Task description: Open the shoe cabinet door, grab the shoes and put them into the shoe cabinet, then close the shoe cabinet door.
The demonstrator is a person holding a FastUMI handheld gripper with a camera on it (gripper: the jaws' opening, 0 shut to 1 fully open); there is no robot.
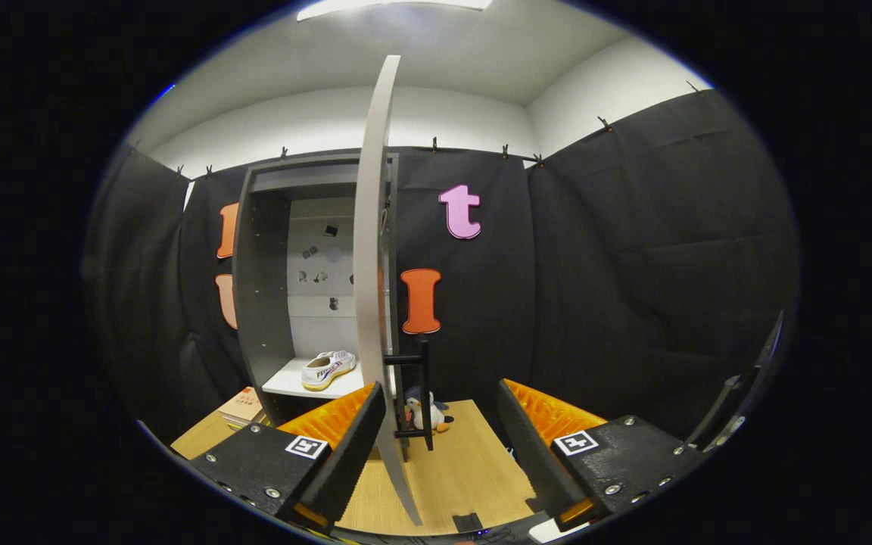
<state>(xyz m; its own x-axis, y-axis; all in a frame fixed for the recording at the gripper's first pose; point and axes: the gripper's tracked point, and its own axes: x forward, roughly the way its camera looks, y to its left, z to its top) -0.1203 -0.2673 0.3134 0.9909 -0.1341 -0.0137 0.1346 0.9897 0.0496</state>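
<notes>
A grey shoe cabinet stands against the booth wall, open. Its door is swung out toward me, seen edge-on, with a black bar handle on its right face. A white shoe lies on the cabinet's white bottom shelf, left of the door. My gripper is open, and nothing sits between its fingers. The door's lower edge runs down past the inner side of the left finger. The handle stands just ahead, between the two fingers.
A small plush toy sits on the wooden floor behind the handle. A cardboard box lies at the cabinet's lower left. Black cloth walls close the booth on the right. A dark frame leans at the far right.
</notes>
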